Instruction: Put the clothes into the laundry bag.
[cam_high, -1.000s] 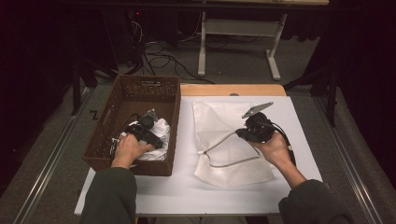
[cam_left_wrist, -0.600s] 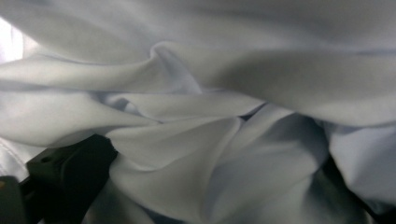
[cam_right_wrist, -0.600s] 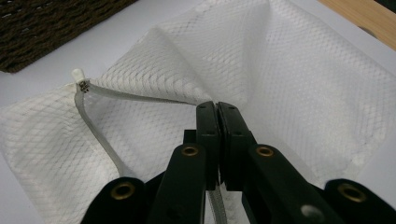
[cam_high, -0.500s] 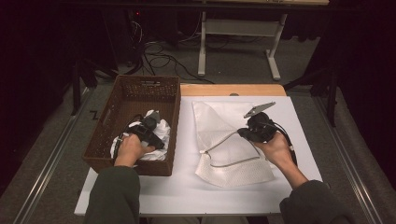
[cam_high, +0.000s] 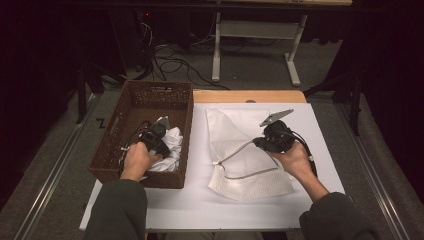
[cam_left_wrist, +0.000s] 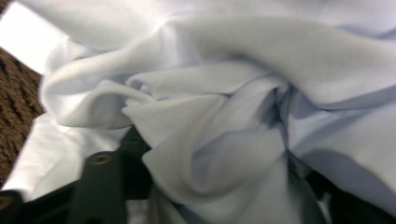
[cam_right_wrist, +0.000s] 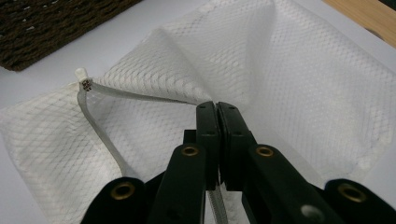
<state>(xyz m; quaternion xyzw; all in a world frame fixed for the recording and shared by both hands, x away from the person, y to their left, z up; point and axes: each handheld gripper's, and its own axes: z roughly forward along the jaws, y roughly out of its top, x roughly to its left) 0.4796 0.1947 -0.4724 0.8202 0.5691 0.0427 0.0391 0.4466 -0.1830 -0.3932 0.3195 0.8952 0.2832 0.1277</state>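
Start at the white table (cam_high: 200, 205), close to the person. Two sleeves come up from the near edge, and each hand holds a black gripper.

On the table lies a white mesh bag (cam_high: 250, 150). It is right of the brown basket (cam_high: 112, 150) and well apart from it. The bag lies flat, with its mouth held up. A pale zipper edge (cam_high: 235, 152) runs round that mouth.

The right gripper (cam_high: 257, 142) is over the middle of the bag. In the right gripper view its two black jaws are squeezed tight together, and the zipper edge (cam_right_wrist: 140, 91) runs right into them. So the right gripper (cam_right_wrist: 217, 109) is pinching the top edge of the bag's mouth and lifting it a little. A small white zipper end (cam_right_wrist: 81, 74) sticks out at the corner of the mouth, on the side nearer the basket (cam_right_wrist: 56, 28).

The left gripper (cam_high: 157, 137) is down in the basket, at its near right corner. A soft white cloth (cam_high: 172, 145) sits bunched up there. In the left gripper view the cloth (cam_left_wrist: 224, 121) is all folds, and a lump of it sits between the jaws. The jaws have just been closing on it. I cannot tell if they press it yet.

Behind the table is a grey floor (cam_high: 250, 75) with black cables (cam_high: 170, 62) and a white table frame (cam_high: 255, 40).
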